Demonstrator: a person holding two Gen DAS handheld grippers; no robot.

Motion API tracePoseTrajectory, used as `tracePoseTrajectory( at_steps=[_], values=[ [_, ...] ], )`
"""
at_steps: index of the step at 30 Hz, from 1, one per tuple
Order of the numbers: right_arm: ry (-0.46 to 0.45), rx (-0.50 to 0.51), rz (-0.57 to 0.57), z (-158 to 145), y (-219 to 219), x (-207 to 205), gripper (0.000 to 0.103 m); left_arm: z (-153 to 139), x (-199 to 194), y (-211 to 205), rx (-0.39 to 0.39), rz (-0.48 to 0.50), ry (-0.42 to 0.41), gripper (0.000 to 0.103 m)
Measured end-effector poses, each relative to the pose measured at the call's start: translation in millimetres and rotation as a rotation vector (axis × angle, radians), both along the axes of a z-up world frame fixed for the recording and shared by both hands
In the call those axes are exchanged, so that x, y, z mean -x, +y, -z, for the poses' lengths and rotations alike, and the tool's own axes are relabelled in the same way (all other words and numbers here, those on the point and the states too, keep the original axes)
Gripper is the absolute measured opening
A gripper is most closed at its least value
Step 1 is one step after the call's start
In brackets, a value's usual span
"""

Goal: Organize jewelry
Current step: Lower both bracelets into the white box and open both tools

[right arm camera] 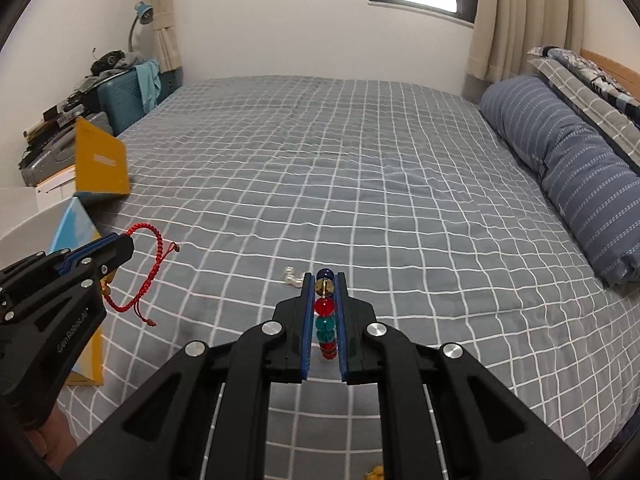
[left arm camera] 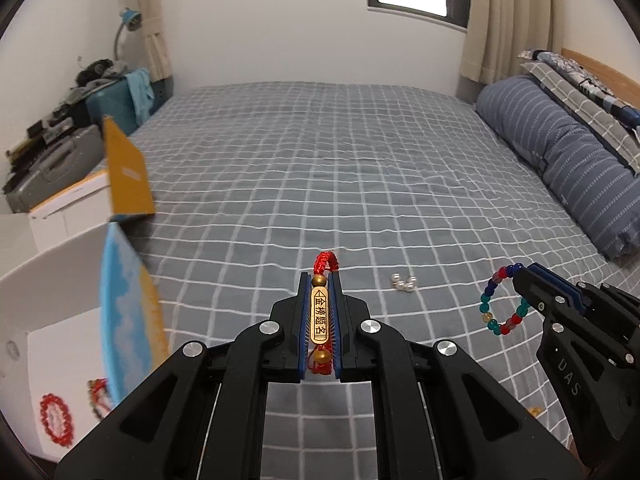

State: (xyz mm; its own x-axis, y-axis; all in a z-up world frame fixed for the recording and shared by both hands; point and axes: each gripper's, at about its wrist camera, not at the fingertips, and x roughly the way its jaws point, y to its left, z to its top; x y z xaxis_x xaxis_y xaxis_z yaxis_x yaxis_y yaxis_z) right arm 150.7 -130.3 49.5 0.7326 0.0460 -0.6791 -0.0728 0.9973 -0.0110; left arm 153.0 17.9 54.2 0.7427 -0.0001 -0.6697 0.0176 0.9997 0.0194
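L tool (left arm camera: 320,312) clamped on red cord bracelet (left arm camera: 320,316); R tool (right arm camera: 325,312) clamped on bead bracelet (right arm camera: 325,312). Risk: dangling loops snag box (left arm camera: 24,280) edge, or beads slip out onto bed (left arm camera: 320,160).

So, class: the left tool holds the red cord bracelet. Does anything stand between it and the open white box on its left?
Partly. The box's upright blue-and-yellow flap rises between the left tool with its red cord bracelet and the white box; nothing else visible intervenes.

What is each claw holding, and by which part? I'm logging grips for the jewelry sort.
Left claw: red cord bracelet, gripped at its gold tag. Right claw: coloured bead bracelet, pinched across a run of beads.
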Motion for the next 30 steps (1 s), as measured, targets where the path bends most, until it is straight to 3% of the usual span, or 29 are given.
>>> tracePoseTrajectory(
  at_steps=[14, 24, 30],
  values=[
    [-0.007, -0.044, -0.127, -12, 74, 33, 0.009, -26, 60, 73, 0.048, -0.127, -0.053, 0.008],
    [-0.048, -0.077, -0.251, -48, 153, 51, 0.009, -57, 107, 155, 0.072, -0.240, -0.105, 0.008],
    [-0.066, -0.070, -0.341, -63, 208, 68, 0.009, -65, 130, 207, 0.047, -0.322, -0.111, 0.008]
  ],
)
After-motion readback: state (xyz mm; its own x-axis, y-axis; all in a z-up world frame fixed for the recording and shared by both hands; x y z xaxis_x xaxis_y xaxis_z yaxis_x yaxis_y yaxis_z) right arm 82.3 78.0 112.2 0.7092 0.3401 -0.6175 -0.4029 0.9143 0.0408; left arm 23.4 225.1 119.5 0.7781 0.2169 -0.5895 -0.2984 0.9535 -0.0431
